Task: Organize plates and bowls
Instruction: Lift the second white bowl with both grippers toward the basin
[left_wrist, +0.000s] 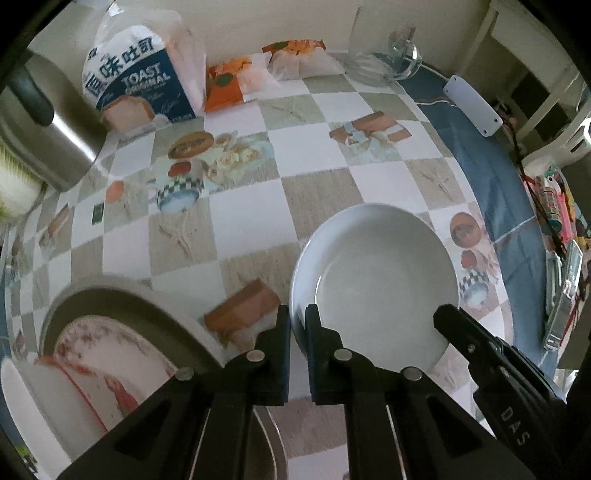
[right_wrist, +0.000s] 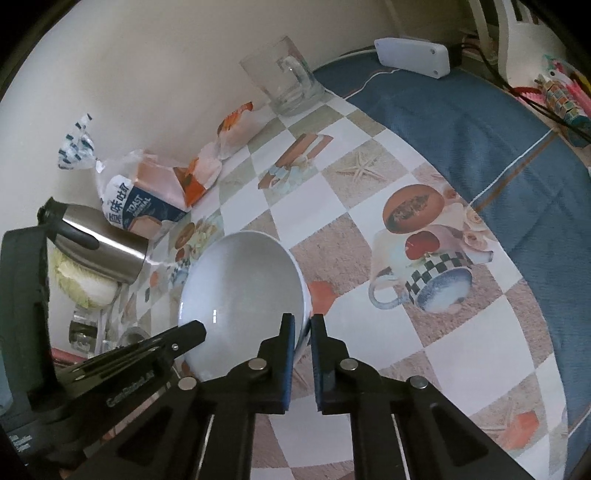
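Left wrist view: left gripper, jaws pinched on the near-left rim of the white bowl, which sits near the tabletop edge. The floral plate lies just to its left. Thin rim hold on glazed ware; it could slip if lifted one-sided.

Right wrist view: right gripper, jaws clamped on the bowl's opposite rim. Uneven pull between hands may tilt or drop it; the steel jug stands near.
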